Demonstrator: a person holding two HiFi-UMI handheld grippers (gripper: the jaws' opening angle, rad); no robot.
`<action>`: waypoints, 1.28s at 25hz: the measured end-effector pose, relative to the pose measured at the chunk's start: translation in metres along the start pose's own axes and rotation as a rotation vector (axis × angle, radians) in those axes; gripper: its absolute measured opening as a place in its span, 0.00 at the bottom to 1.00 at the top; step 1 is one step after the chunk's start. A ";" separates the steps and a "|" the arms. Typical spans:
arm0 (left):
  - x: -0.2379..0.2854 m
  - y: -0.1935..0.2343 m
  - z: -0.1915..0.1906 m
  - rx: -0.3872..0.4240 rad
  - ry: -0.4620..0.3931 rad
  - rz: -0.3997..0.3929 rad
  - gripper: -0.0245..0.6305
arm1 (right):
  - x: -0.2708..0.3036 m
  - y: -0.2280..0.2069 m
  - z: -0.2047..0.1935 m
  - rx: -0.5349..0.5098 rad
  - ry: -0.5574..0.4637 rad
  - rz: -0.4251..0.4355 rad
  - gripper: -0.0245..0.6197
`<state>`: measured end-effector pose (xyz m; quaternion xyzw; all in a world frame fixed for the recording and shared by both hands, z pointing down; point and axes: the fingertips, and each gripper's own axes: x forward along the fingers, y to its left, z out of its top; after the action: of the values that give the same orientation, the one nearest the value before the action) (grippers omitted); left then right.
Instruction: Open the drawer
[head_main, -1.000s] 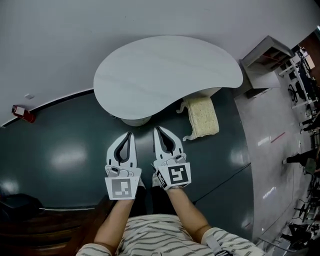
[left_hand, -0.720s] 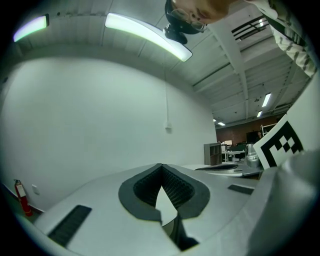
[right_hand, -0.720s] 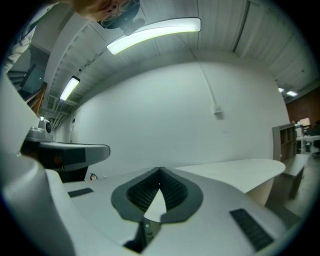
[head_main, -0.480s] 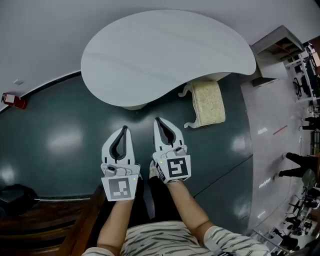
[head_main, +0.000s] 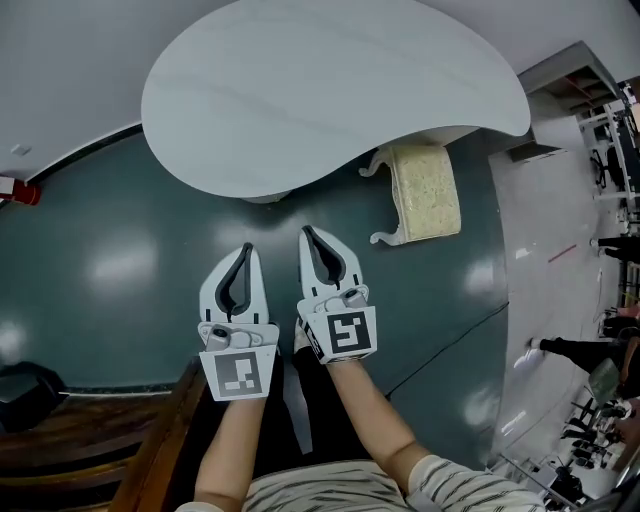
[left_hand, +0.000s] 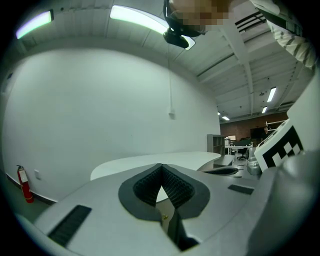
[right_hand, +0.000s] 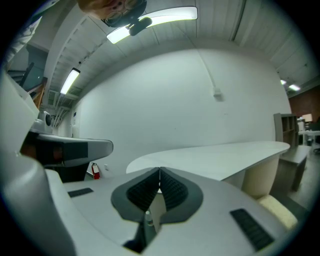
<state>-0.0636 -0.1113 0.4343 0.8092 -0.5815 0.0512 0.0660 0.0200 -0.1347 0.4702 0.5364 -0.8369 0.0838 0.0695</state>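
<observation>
Held two grippers side by side, one in each hand, out in front of a striped shirt (head_main: 330, 490). Pointed the left gripper (head_main: 245, 250) and the right gripper (head_main: 305, 232) toward a big white table (head_main: 330, 90) with a round, curvy edge. Had both over a shiny dark green floor (head_main: 110, 270), not touching the table. Had the left gripper's jaws pressed together at the tips, with nothing between them. Had the right gripper's jaws pressed together too, pinching nothing. Carried a cube with square black-and-white markers (head_main: 240, 374) on the back of each gripper. Found a small stool (head_main: 425, 195) with a cream cushion and curly white legs just beside the table, partly under its edge. Found a red fire extinguisher (head_main: 18, 188) low by the white wall (head_main: 60, 60), far off to the left. Found a grey shelf unit (head_main: 565, 80) past the right end of the table. Found some brown wood (head_main: 90, 450) at the bottom left. Could not find the drawer in any view.
</observation>
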 end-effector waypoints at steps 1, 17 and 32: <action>0.002 -0.001 -0.006 0.000 0.002 -0.003 0.03 | 0.002 -0.001 -0.005 0.001 -0.001 0.000 0.06; 0.020 0.004 -0.088 0.015 0.054 -0.008 0.03 | 0.033 -0.011 -0.083 0.018 0.015 -0.004 0.06; 0.032 -0.002 -0.120 0.084 0.046 -0.029 0.03 | 0.066 -0.028 -0.150 0.057 0.038 -0.014 0.20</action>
<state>-0.0519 -0.1209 0.5577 0.8182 -0.5654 0.0934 0.0462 0.0222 -0.1727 0.6320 0.5425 -0.8288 0.1173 0.0705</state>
